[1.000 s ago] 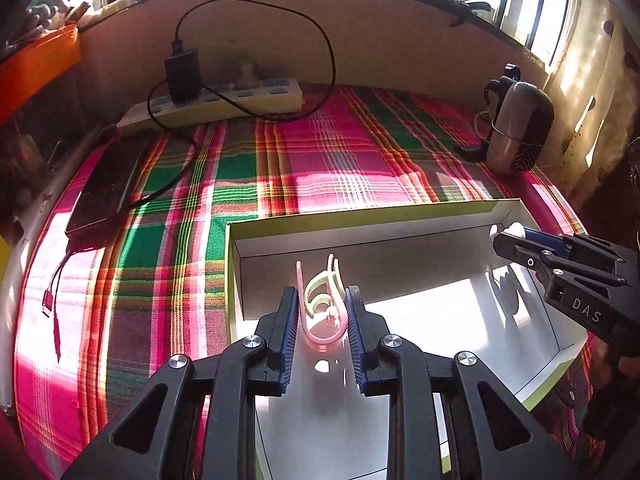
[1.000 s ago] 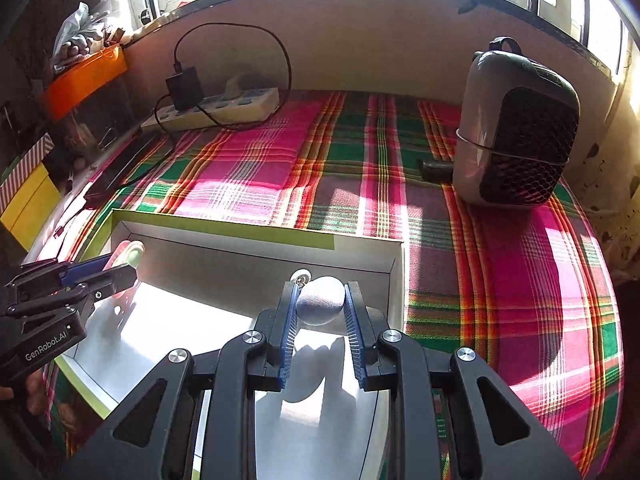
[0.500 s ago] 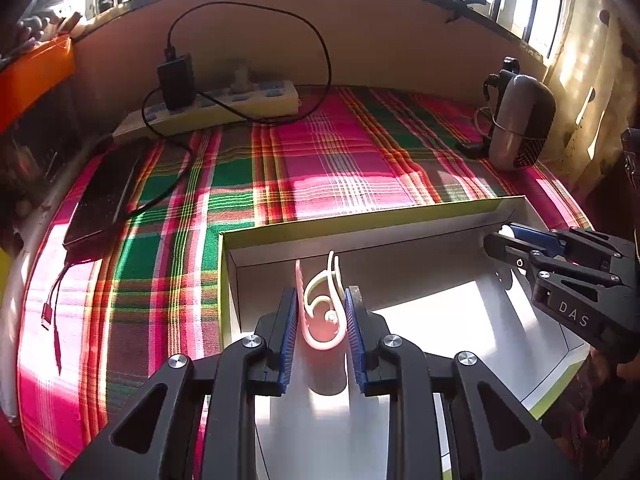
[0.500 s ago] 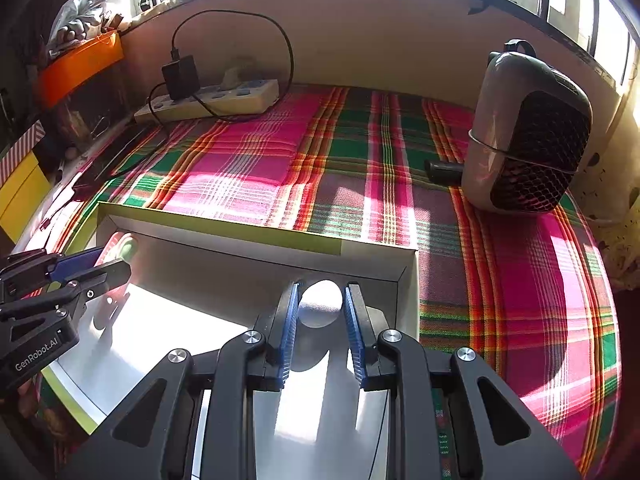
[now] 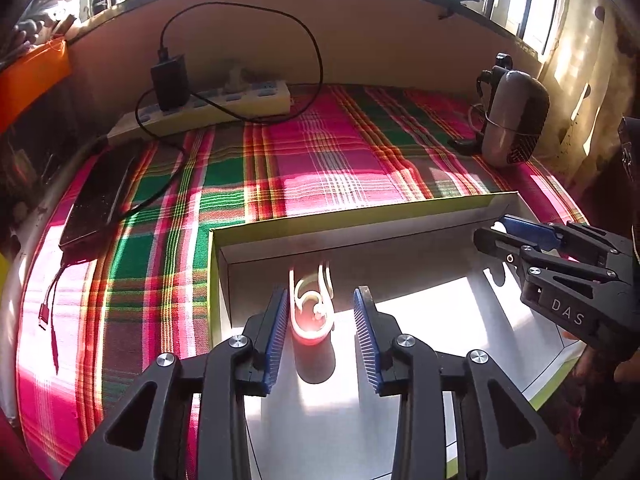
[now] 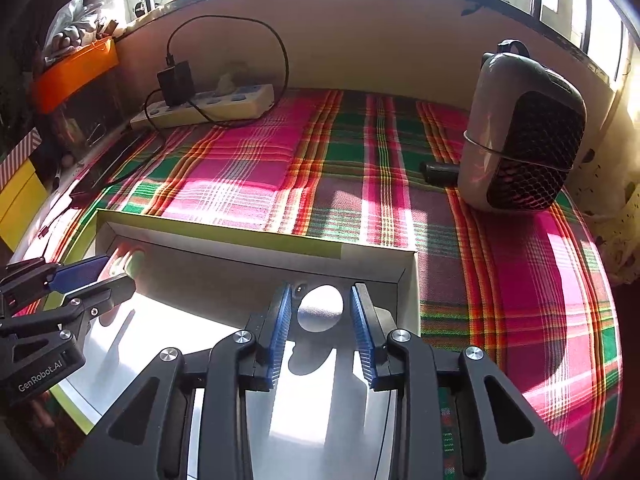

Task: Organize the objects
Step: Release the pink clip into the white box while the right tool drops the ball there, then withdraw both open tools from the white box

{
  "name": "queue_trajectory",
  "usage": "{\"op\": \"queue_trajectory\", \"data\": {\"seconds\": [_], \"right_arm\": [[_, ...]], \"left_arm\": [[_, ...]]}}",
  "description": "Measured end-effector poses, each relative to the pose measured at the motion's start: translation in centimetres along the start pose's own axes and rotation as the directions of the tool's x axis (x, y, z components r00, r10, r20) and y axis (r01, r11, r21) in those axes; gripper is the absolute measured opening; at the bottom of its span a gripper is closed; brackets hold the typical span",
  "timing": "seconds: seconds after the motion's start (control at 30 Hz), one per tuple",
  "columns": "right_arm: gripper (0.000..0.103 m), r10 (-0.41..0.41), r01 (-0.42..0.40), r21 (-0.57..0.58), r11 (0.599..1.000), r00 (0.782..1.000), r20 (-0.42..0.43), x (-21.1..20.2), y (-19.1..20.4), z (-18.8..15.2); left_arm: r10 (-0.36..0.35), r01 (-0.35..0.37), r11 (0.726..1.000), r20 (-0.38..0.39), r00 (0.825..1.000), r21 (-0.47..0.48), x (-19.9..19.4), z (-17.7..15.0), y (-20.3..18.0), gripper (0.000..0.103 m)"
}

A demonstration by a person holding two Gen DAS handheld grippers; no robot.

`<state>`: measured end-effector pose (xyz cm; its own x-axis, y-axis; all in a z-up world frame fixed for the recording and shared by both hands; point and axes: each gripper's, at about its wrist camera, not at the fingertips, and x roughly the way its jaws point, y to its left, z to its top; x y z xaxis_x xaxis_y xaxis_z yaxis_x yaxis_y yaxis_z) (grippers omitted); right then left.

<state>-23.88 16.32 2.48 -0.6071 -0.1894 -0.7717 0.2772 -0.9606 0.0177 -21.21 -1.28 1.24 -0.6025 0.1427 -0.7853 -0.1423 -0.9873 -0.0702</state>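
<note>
Over the white box [image 5: 424, 236] on the plaid cloth [image 5: 328, 160], the left gripper [image 5: 321, 322] is opening, its blue pads clear of the pink-and-cream hook [image 5: 311, 312] standing between them on the box floor. At 3 o'clock from it, the right gripper [image 6: 319, 320] is also opening, spread around a grey ball [image 6: 321, 307] that rests by the far wall, apparently untouched.

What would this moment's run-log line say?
left gripper: opening, pink clip between pads, untouched | right gripper: opening, white ball between pads, untouched | both inside box
</note>
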Motion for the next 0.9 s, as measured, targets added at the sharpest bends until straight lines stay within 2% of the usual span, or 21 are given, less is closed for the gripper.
{"op": "queue_trajectory", "data": {"seconds": [0.03, 0.1, 0.53, 0.63, 0.9], "right_arm": [[0.042, 0.003, -0.003, 0.003, 1.0, 1.0, 0.005, -0.2, 0.0, 0.0], [0.047, 0.006, -0.006, 0.007, 1.0, 1.0, 0.011, -0.5, -0.1, 0.0], [0.047, 0.0, -0.004, 0.045, 0.999, 0.997, 0.075, -5.0, -0.4, -1.1], [0.047, 0.003, -0.008, 0.051, 0.999, 0.996, 0.094, -6.6, -0.4, -1.9], [0.047, -0.012, 0.003, 0.068, 0.998, 0.993, 0.121, -10.2, -0.5, -4.9]], "left_arm": [[0.0, 0.0, 1.0, -0.001, 1.0, 0.0, -0.1, -0.1, -0.1, 0.033], [-0.002, 0.002, 1.0, 0.003, 1.0, -0.003, -0.1, -0.1, -0.1, 0.034], [-0.02, 0.02, 1.0, 0.078, 0.997, 0.002, -5.0, -1.8, -0.6, 0.034], [-0.029, 0.03, 0.999, 0.118, 0.993, -0.01, -6.8, -2.6, -0.4, 0.034], [-0.022, 0.026, 0.999, 0.139, 0.99, -0.026, -9.5, -5.5, 0.3, 0.034]]}}
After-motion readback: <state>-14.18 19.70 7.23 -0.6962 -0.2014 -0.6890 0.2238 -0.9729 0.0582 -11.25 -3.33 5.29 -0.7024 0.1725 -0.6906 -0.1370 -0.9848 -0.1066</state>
